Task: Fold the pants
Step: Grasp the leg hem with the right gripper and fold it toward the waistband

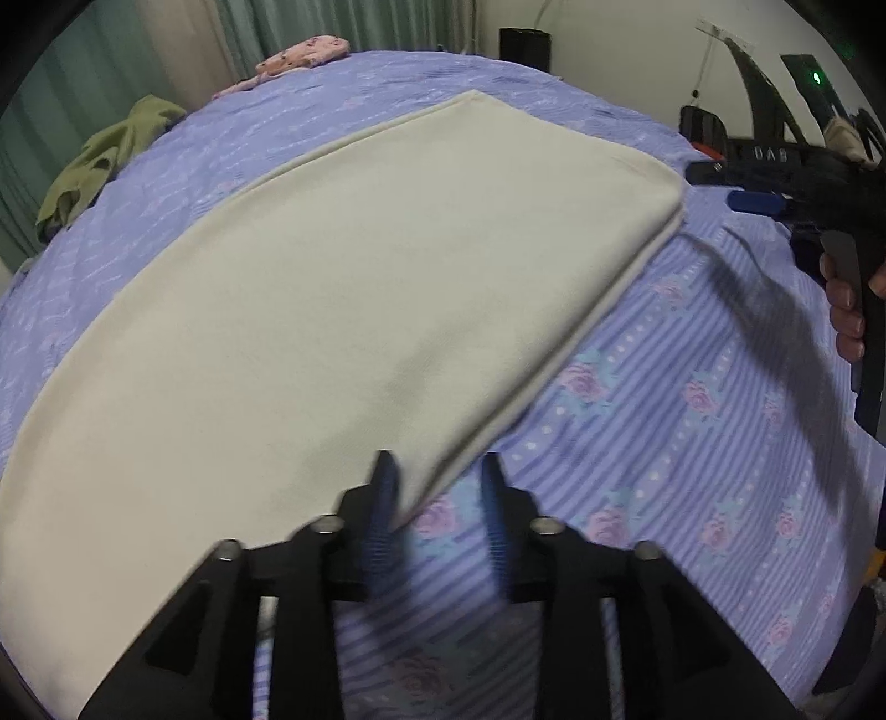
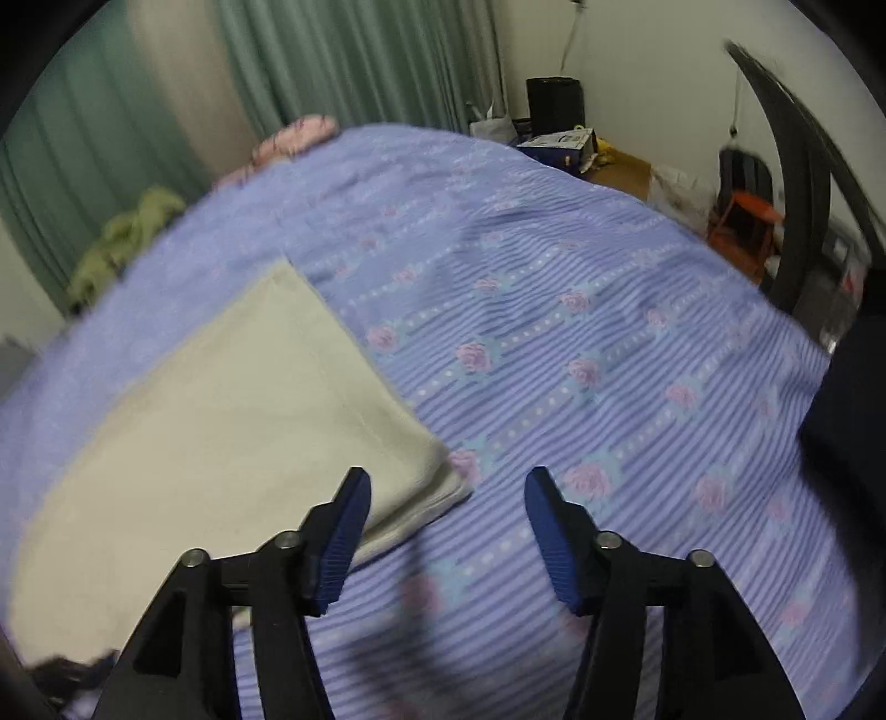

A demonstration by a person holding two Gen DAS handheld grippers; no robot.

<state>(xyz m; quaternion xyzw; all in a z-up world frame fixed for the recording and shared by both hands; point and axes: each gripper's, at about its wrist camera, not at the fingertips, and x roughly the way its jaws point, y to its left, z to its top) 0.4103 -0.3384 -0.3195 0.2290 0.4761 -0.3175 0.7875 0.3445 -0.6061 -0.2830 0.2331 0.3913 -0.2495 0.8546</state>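
The cream pants (image 1: 343, 310) lie folded flat in a long rectangle on a lilac bedsheet (image 1: 664, 387) printed with roses. My left gripper (image 1: 440, 482) hovers open at the near corner of the pants. Its left finger is over the cloth and its right finger over the sheet, with nothing pinched. In the right wrist view my right gripper (image 2: 447, 498) stands open wide, with another corner of the pants (image 2: 221, 421) just in front of its left finger. The right gripper (image 1: 714, 185) also shows in the left wrist view, off the far right corner of the pants and held by a hand (image 1: 847, 315).
A green garment (image 1: 105, 160) and a pink cloth (image 1: 304, 52) lie at the bed's far left edge, in front of green curtains (image 2: 332, 61). Beyond the bed stand a black bin (image 2: 554, 99), boxes (image 2: 559, 145) and an orange stool (image 2: 747, 221).
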